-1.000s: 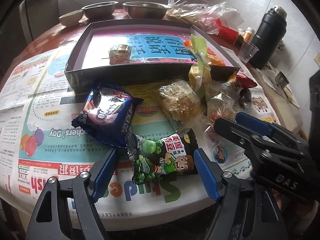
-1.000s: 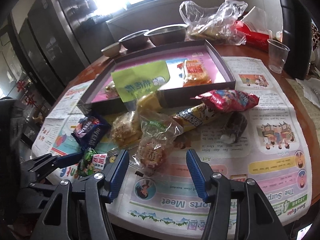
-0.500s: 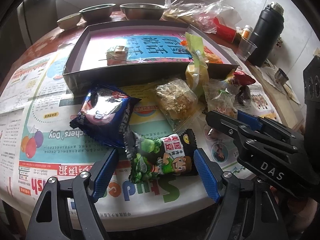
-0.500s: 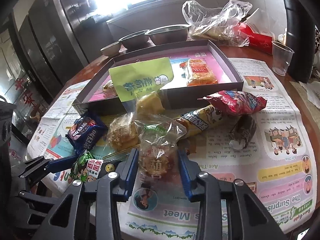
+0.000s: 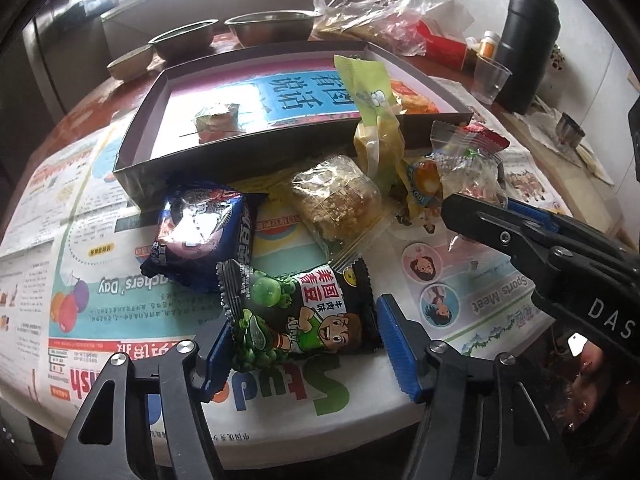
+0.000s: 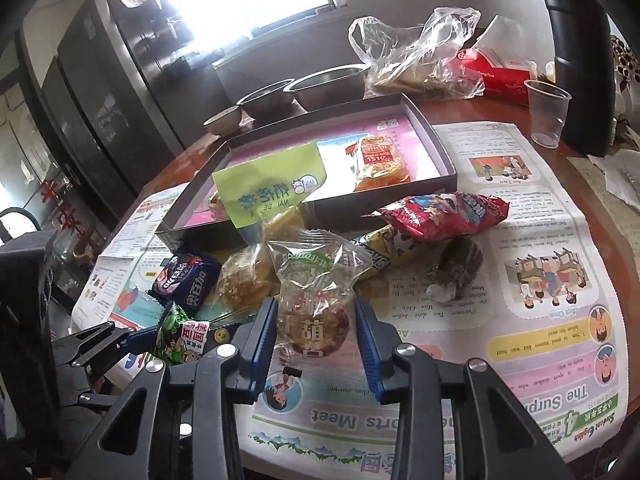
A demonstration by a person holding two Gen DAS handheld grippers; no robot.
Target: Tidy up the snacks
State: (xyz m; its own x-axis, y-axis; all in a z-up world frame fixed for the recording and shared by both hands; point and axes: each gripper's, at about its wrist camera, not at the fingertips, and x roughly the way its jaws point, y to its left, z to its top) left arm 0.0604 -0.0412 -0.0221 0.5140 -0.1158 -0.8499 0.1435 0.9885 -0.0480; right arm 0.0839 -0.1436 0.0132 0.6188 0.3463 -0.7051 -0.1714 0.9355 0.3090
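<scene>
Both grippers point down at my table. Left gripper (image 5: pixel 302 350): jaws have just been closing around the pea packet (image 5: pixel 298 314); its left pad touches, its right pad stands just clear, so nothing is clamped. Right gripper (image 6: pixel 316 334): clenched on the clear-wrapped pastry (image 6: pixel 316 320). Both snacks sit on newspaper (image 6: pixel 520 320), near the box (image 5: pixel 132 168).

Closing the left gripper (image 5: pixel 304 344) around the green pea packet (image 5: pixel 298 314), jaws narrower than before, left pad now touching its edge; having clamped the right gripper (image 6: pixel 316 330) on the clear-wrapped pastry (image 6: pixel 314 300), previously lying loose between wider jaws.
</scene>
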